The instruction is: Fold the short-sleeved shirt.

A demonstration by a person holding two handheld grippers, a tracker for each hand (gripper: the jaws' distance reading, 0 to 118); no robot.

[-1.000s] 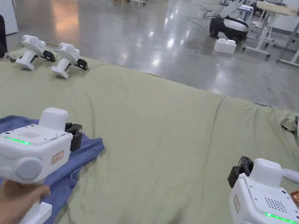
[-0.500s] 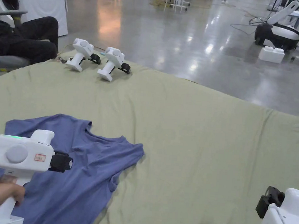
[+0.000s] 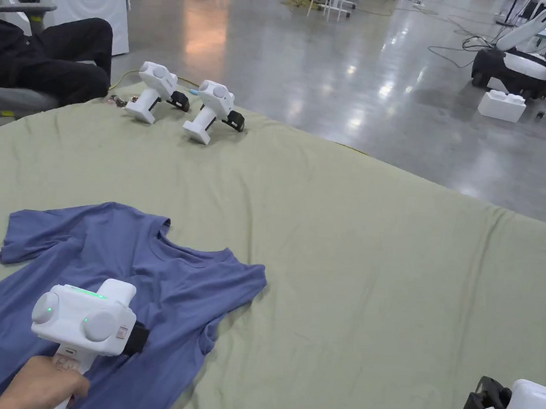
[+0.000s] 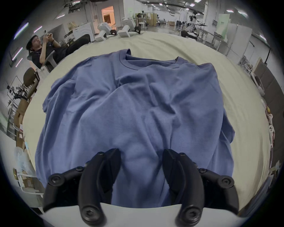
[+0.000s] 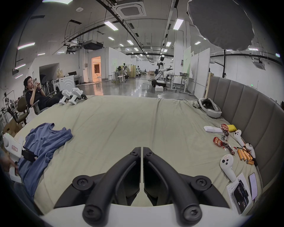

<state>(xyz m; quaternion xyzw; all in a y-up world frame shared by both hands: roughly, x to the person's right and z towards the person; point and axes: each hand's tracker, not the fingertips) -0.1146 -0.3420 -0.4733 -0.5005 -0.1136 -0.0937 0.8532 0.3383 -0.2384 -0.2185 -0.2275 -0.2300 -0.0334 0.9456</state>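
The left gripper [image 4: 141, 155] has dropped lower over the blue shirt [image 4: 138, 107], jaws spread, holding nothing.

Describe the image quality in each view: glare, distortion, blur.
Head view: sharp, window glare streaking the polished floor. Left gripper view: strong fisheye with a dark rim, the shirt slightly soft, the left gripper open above it. Right gripper view: same fisheye, bright ceiling lights, the right gripper shut.

Left gripper [image 3: 137, 339] hovering over blue shirt [image 3: 158, 299], spread near the bed sheet's [image 3: 351, 249] left edge; two spare grippers [image 3: 185, 104] at far edge.
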